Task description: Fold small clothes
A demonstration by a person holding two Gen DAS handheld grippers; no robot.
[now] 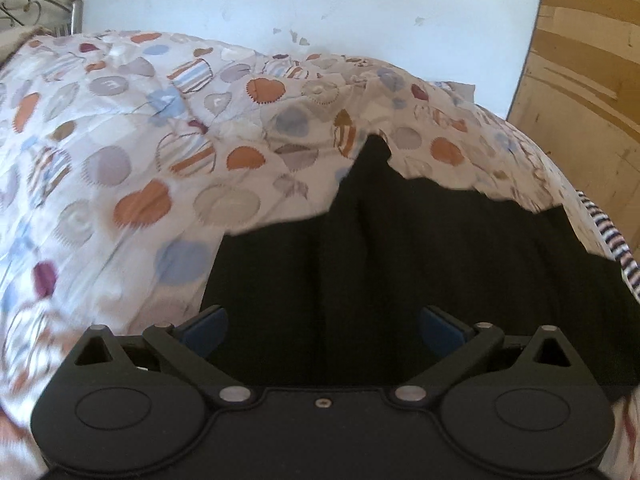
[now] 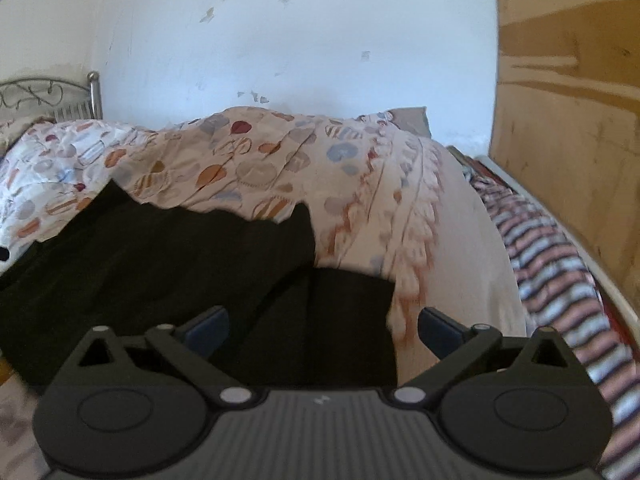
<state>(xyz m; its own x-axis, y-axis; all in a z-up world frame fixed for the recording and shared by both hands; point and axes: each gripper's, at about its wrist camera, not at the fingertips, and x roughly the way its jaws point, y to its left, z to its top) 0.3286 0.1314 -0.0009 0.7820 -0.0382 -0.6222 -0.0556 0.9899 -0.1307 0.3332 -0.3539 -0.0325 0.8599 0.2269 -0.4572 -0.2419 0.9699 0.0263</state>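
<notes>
Both grippers stand with jaws spread wide and nothing between the pads. Left gripper (image 1: 323, 330) hangs above the near part of the black garment (image 1: 400, 264), with dark cloth filling the gap ahead of its blue fingertips (image 1: 206, 326). Right gripper (image 2: 323, 330) sits over the garment's right-hand edge; its left fingertip lies over black cloth, its right one over the patterned bedspread (image 2: 360, 184).

Location: the garment lies on the bedspread directly ahead of and beneath both tools, reaching away from them towards the wall (image 1: 320, 0). A striped cloth (image 2: 552, 256) lies well to the right of the right gripper, near a wooden panel (image 2: 568, 80).

Handling, as judged: soft, light, limp fabric with no stiffness; it should drape and sag when lifted and may drag the loose bedspread with it. Best taken at a corner or along a hem, pinching one layer only. The two raised points on the far edge look like usable holds.

Appearance: plain black, matt, no visible print. Far edge uneven, with two peaks. A layered step shows near the right gripper, suggesting one fold is laid. Fine detail is lost to blur and the dark colour.
</notes>
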